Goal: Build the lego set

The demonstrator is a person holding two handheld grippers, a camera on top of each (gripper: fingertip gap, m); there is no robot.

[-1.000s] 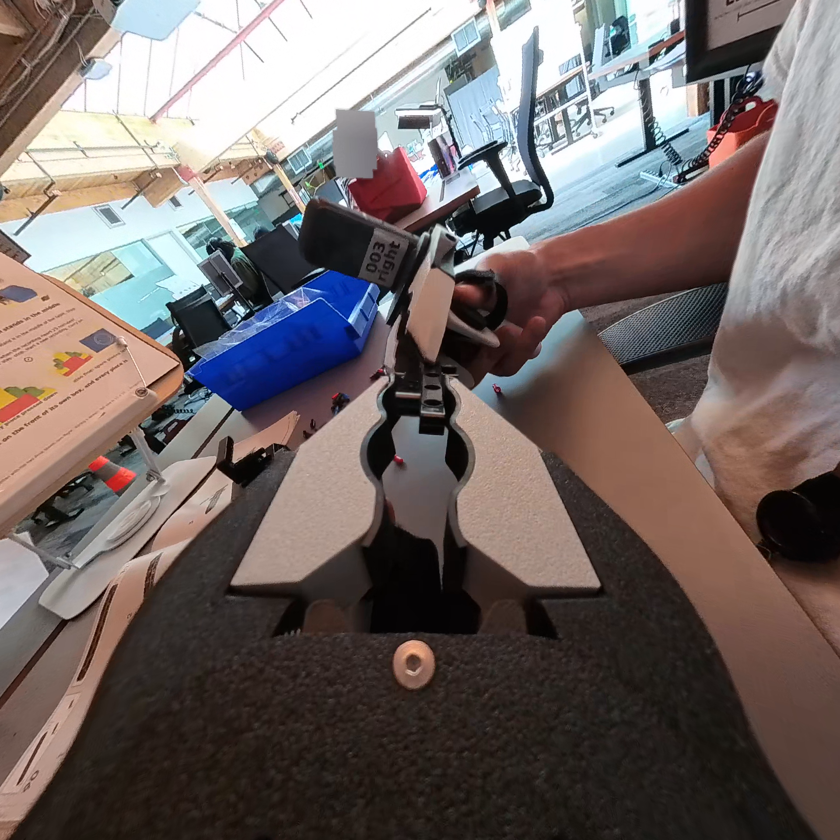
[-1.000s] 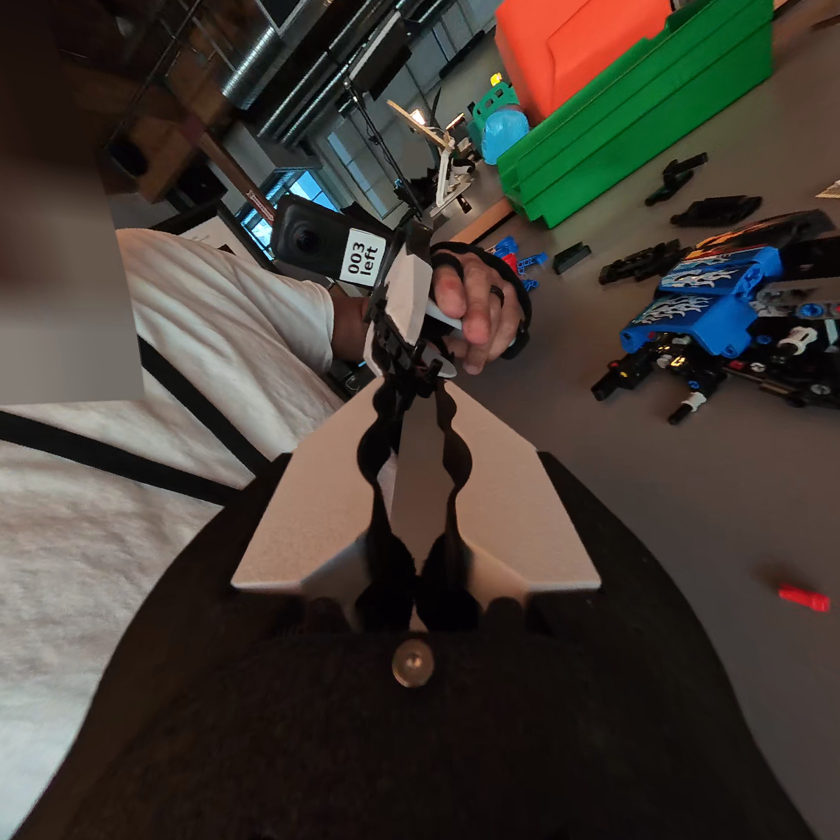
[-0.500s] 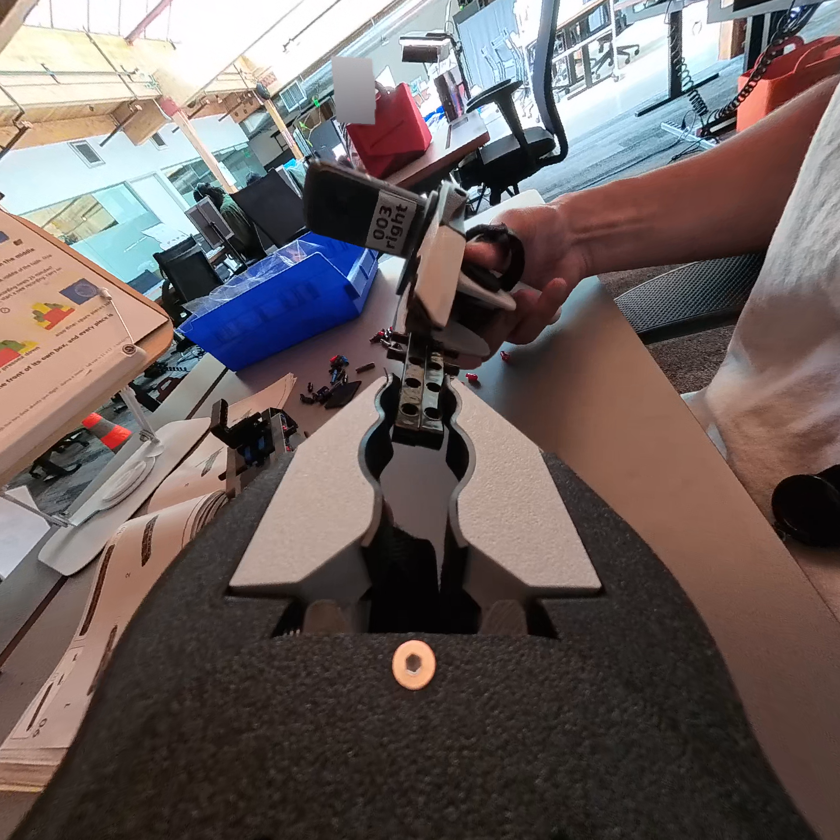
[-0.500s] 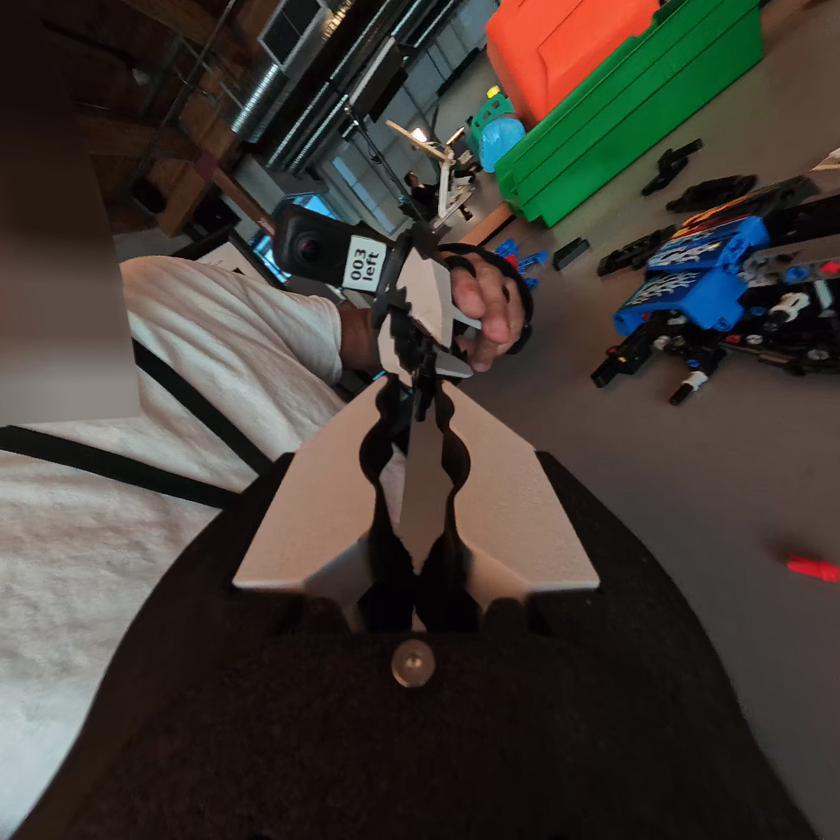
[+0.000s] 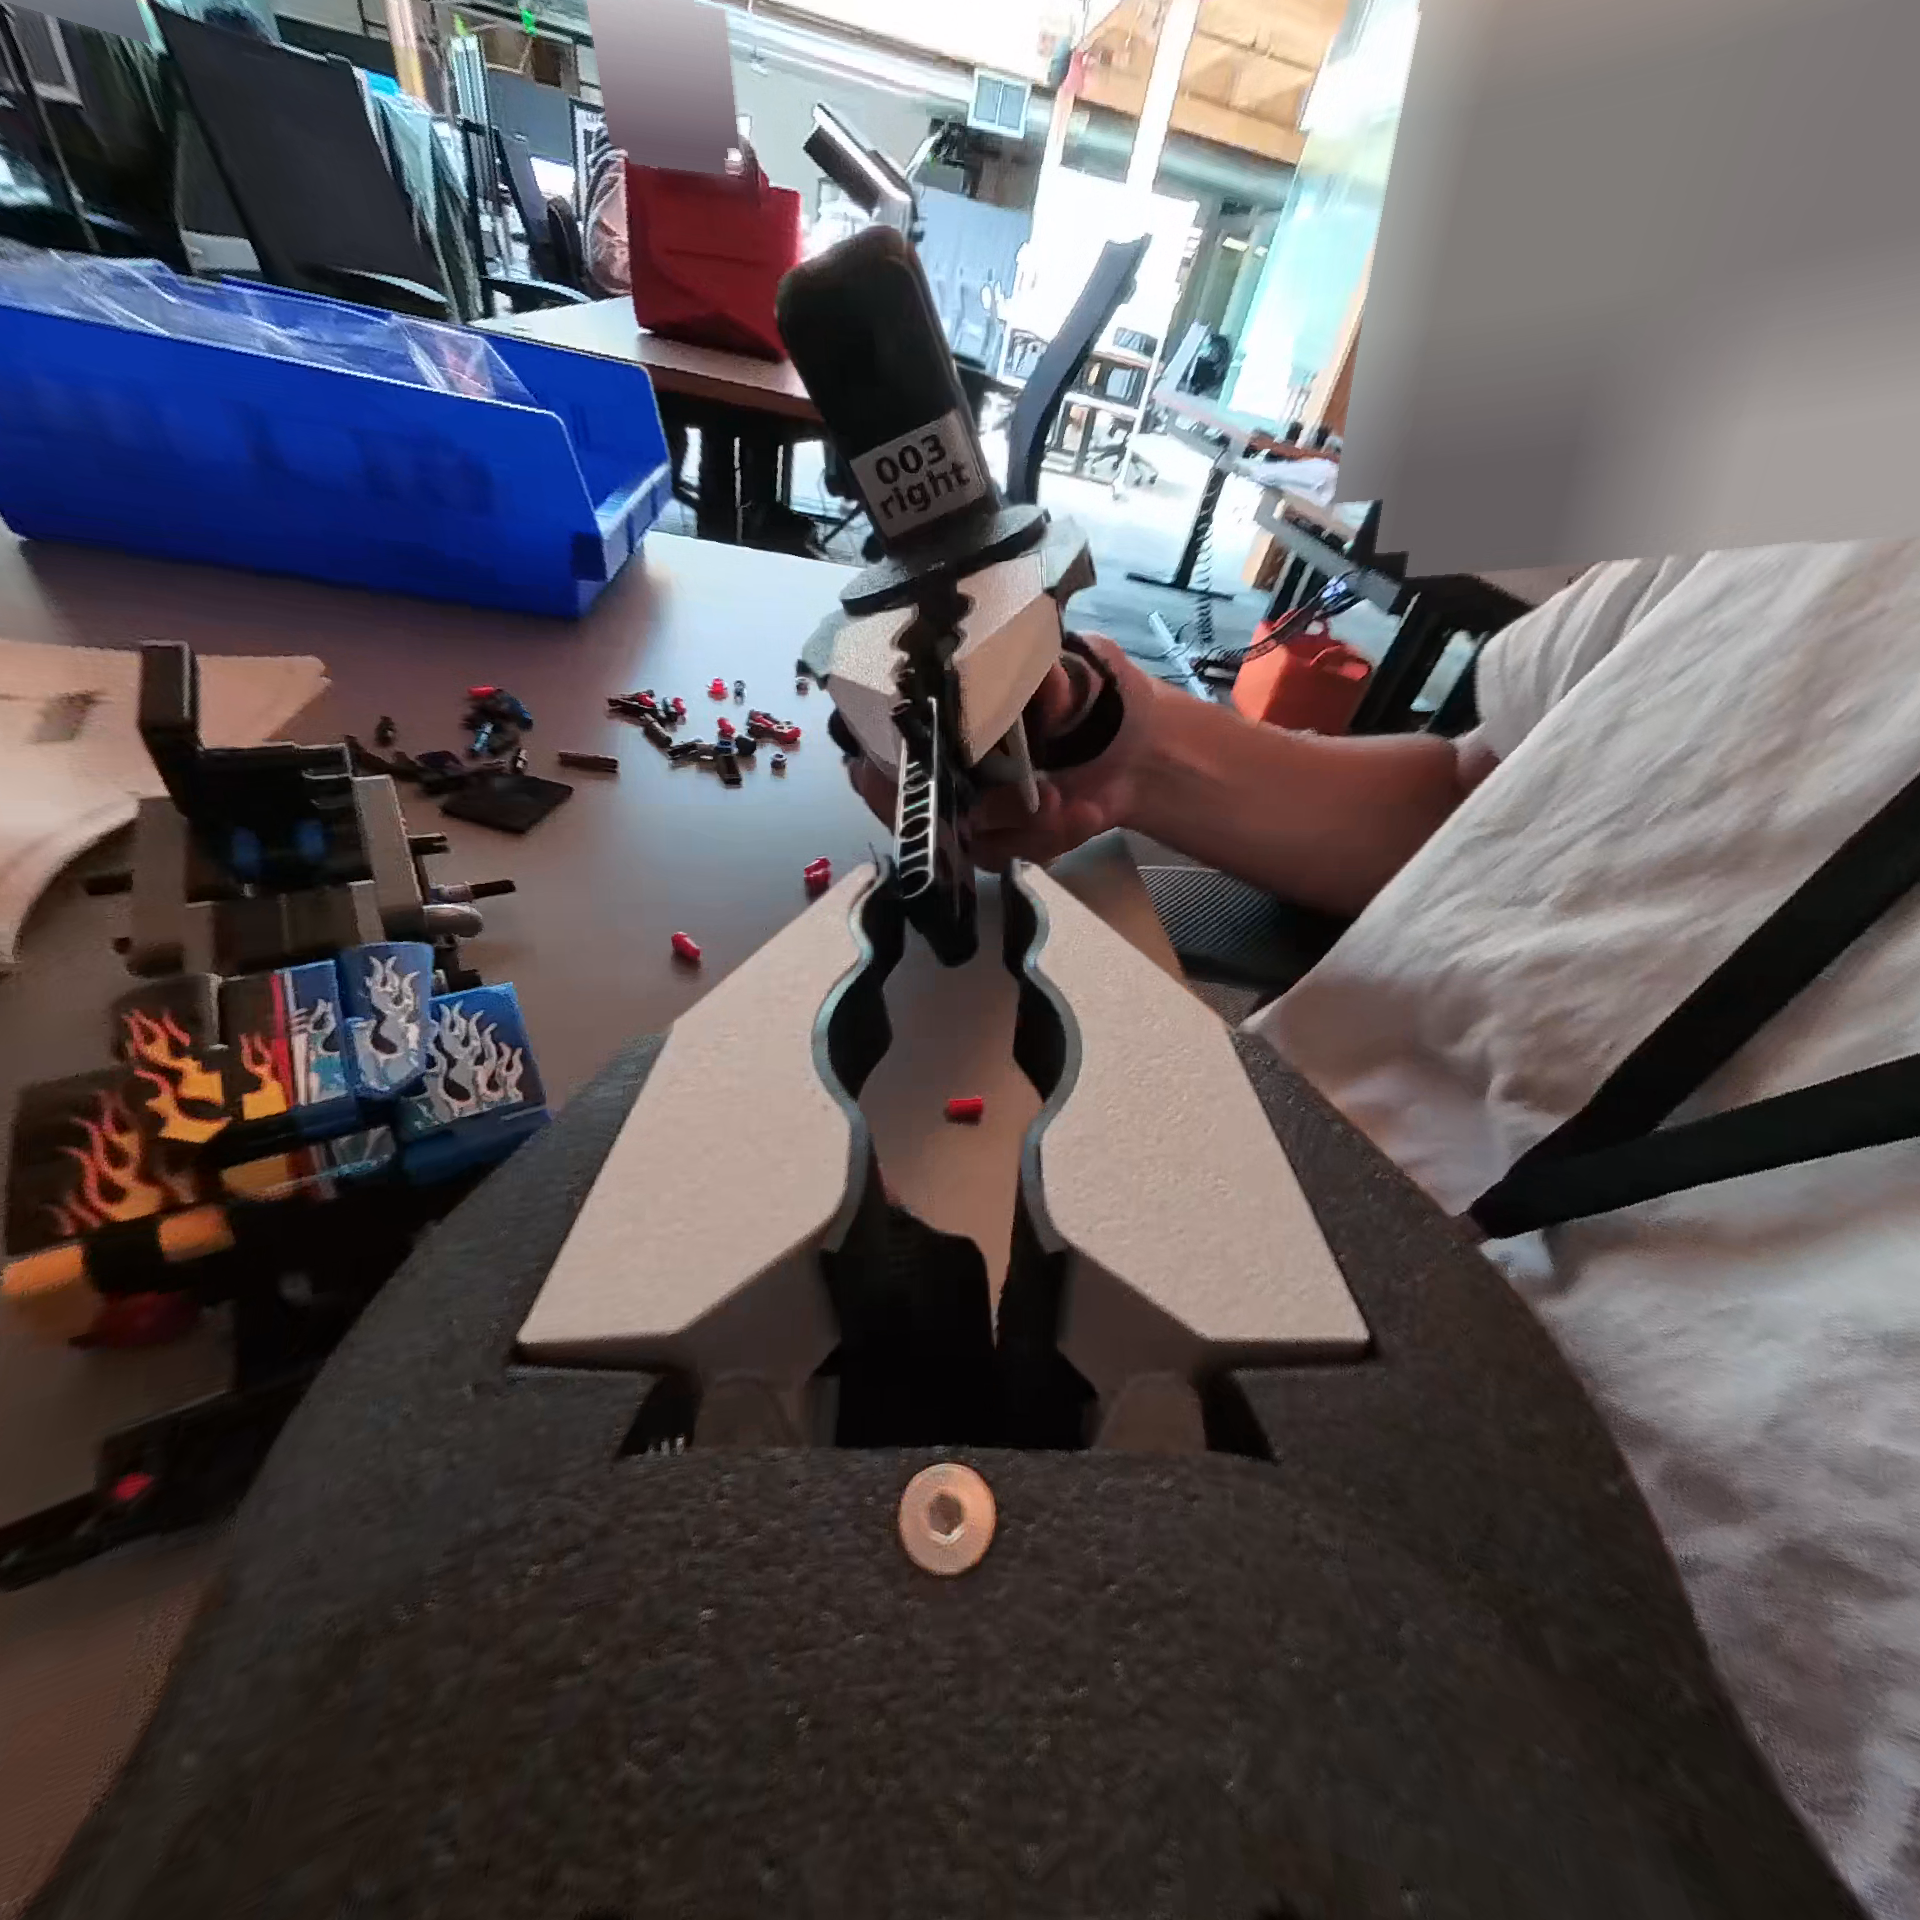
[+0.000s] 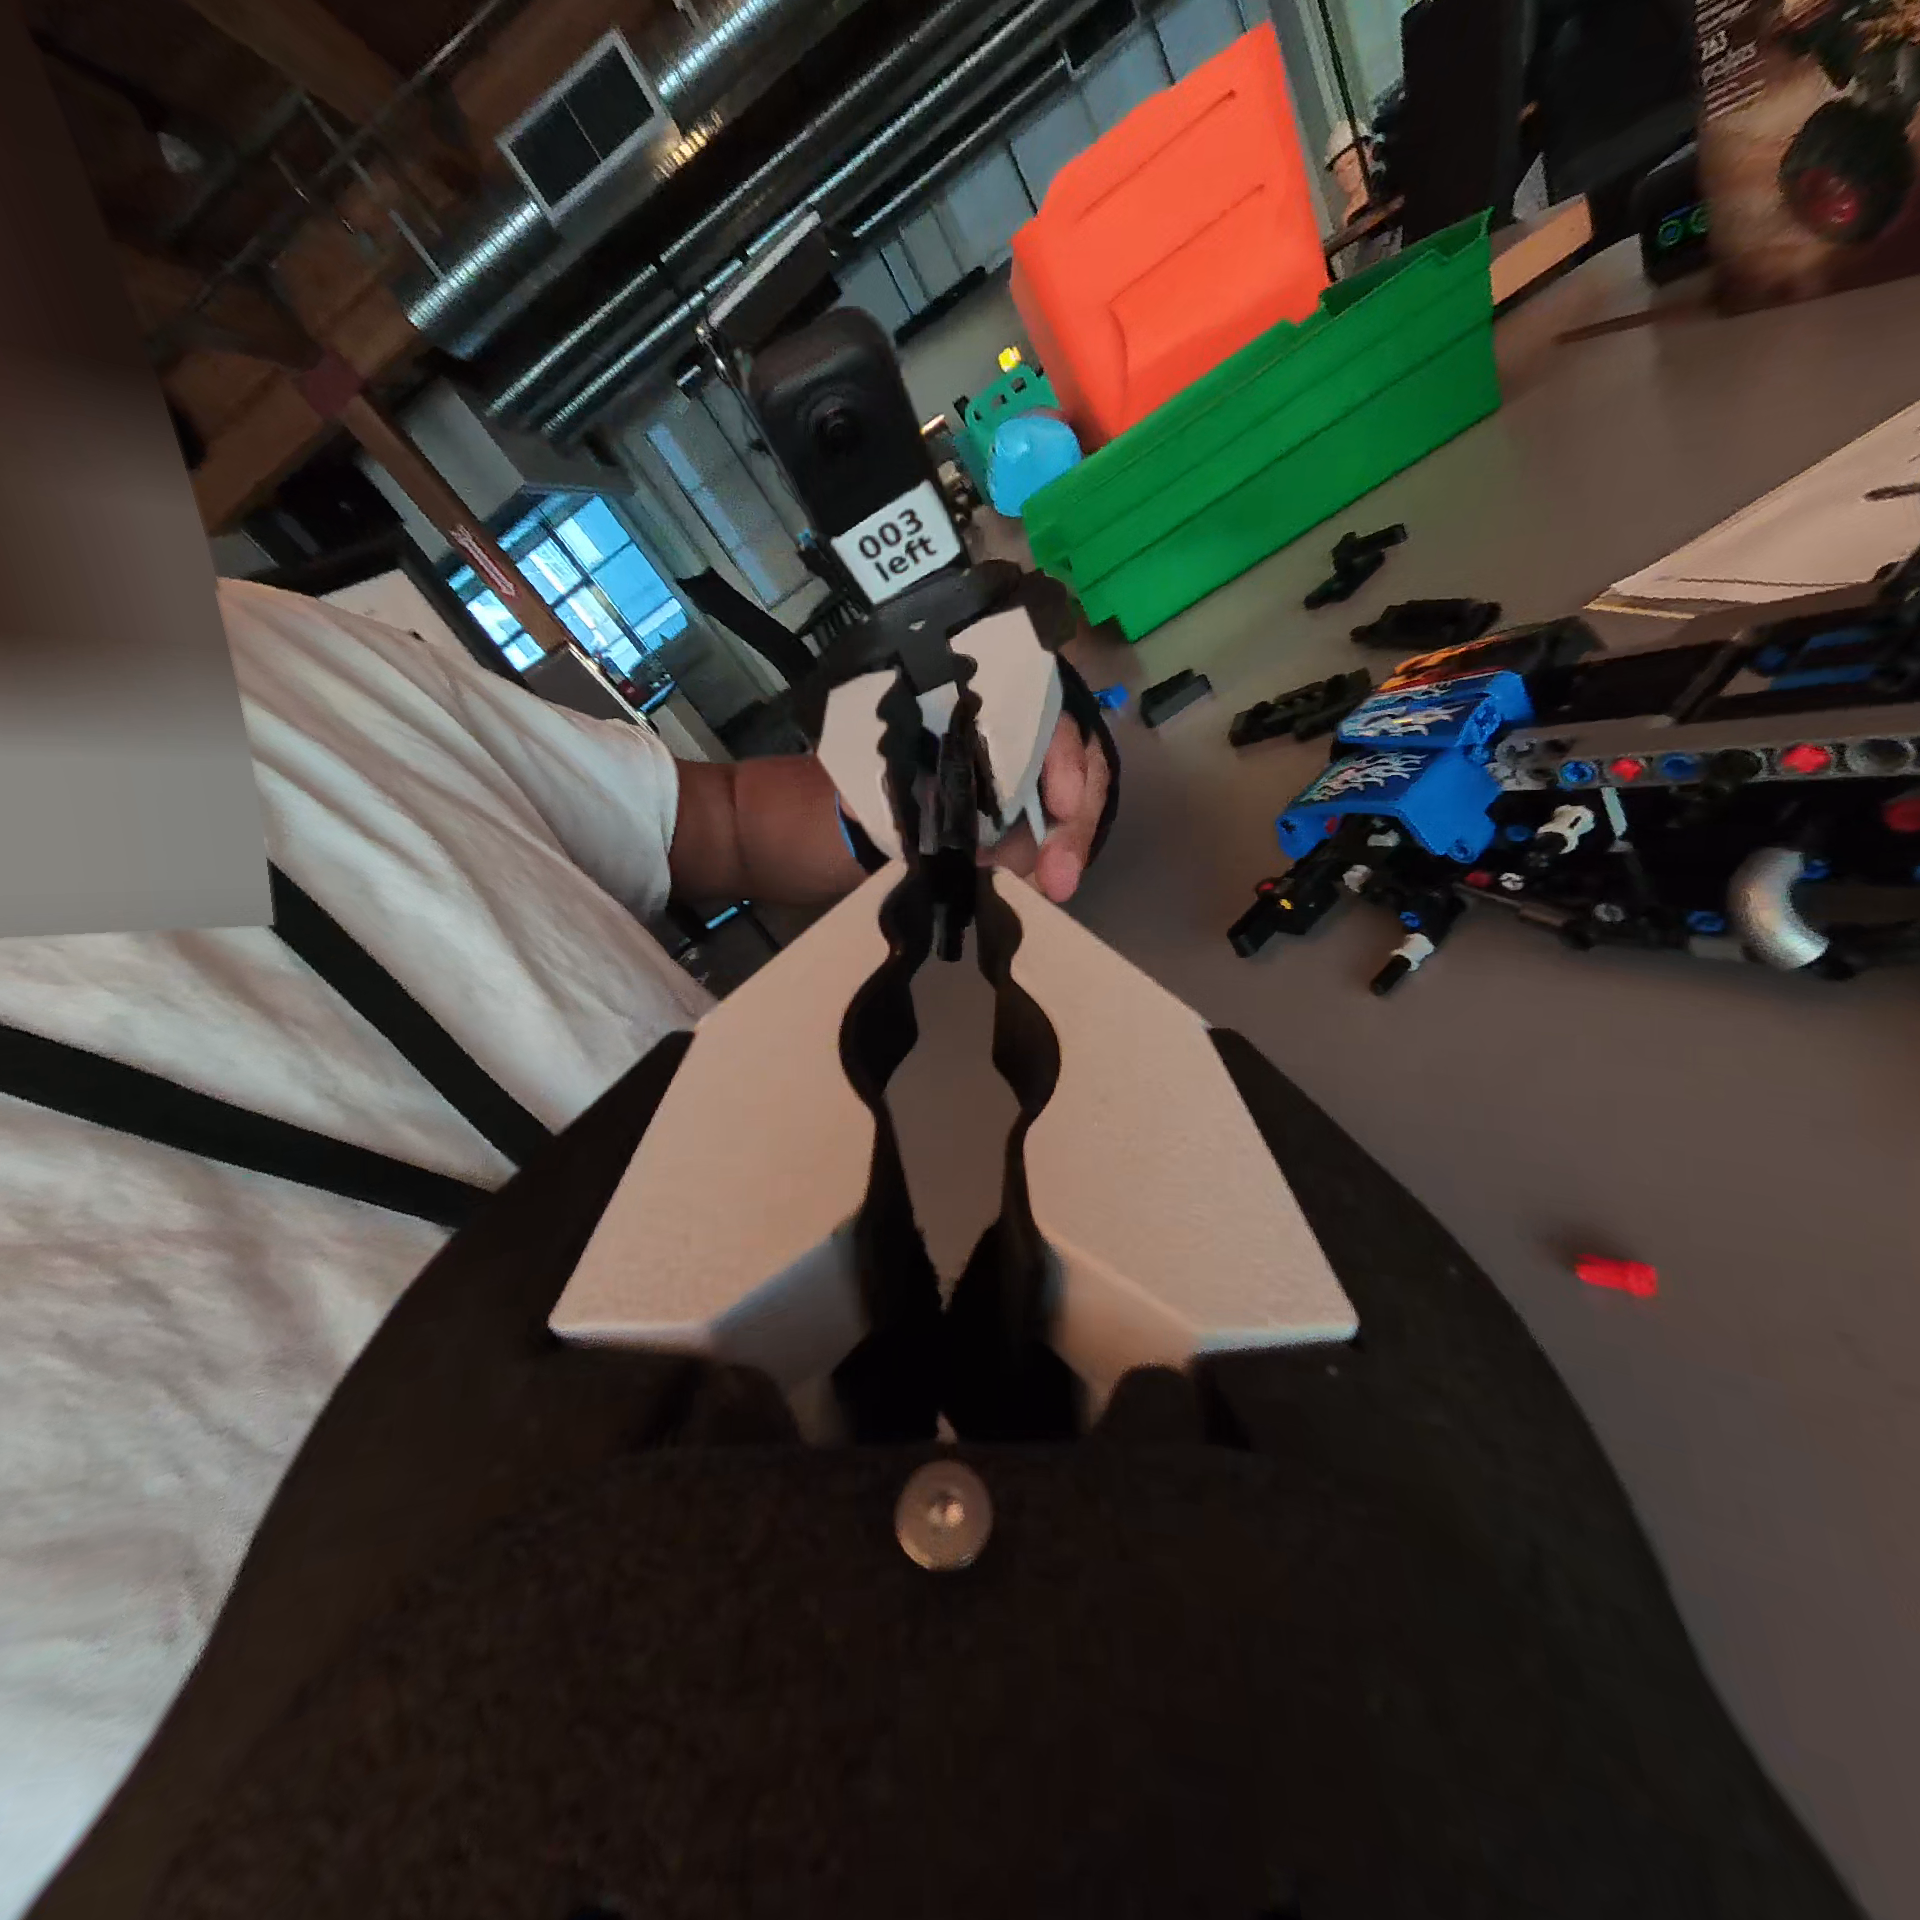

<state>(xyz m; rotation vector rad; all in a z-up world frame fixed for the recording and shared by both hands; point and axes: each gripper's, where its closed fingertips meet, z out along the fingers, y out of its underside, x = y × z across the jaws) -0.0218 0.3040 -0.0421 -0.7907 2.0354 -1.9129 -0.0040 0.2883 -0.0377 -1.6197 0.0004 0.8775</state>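
A short black lego beam with holes (image 5: 928,831) is held in the air between my two grippers, which meet tip to tip. My left gripper (image 5: 943,902) is shut on its near end. My right gripper (image 5: 935,717) faces it from beyond and is shut on the far end. In the right wrist view, my right gripper (image 6: 948,899) grips the same beam (image 6: 951,810), with the left gripper (image 6: 935,727) behind it. The partly built vehicle with flame stickers (image 5: 312,1060) lies on the table to the left; it also shows in the right wrist view (image 6: 1455,790).
A blue bin (image 5: 312,447) stands at the back left. A green bin (image 6: 1278,457) and an orange container (image 6: 1164,229) stand farther back. Small loose parts (image 5: 707,727) and red pins (image 5: 684,945) (image 6: 1614,1276) lie scattered on the table. The person's white shirt (image 5: 1662,935) is close by.
Both grippers have swung round together with the beam still between them. The left view now looks lower across the table, bringing the vehicle into sight. The beam now shows edge-on.
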